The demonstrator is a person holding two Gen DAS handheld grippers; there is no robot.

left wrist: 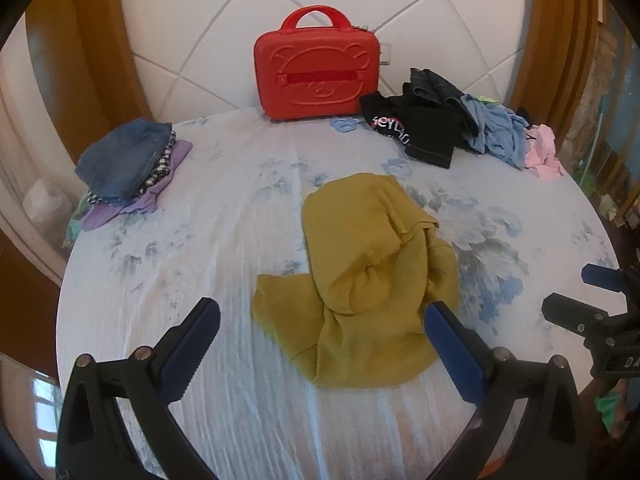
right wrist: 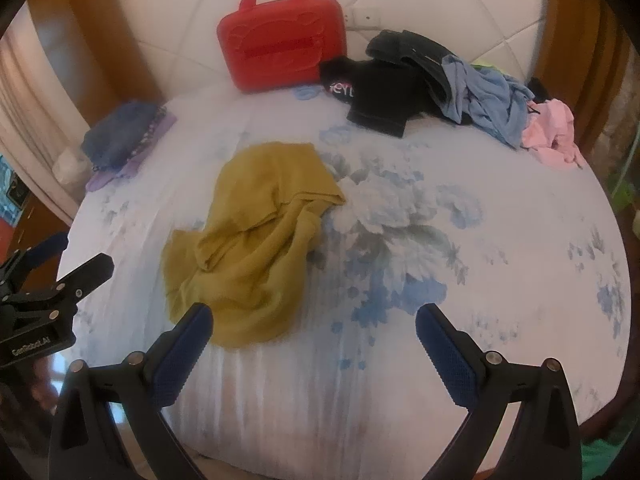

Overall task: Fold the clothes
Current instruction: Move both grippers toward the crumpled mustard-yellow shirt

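— Where is the mustard-yellow garment (left wrist: 360,276)?
— Crumpled mid-bed on the floral sheet (left wrist: 192,264), just ahead of the left gripper (left wrist: 320,316).
— And the jaws?
— Both spread wide, holding nothing; the right gripper (right wrist: 314,316) hovers beside the garment's right. Unfolded clothes (right wrist: 460,84) lie near the red case (right wrist: 280,36).

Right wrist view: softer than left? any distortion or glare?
Right wrist: far red case and black top look soft and hazy. Left wrist: sharper, the case's bear emboss is crisp. Both: strong fisheye curvature, dark corner vignette, no harsh glare.
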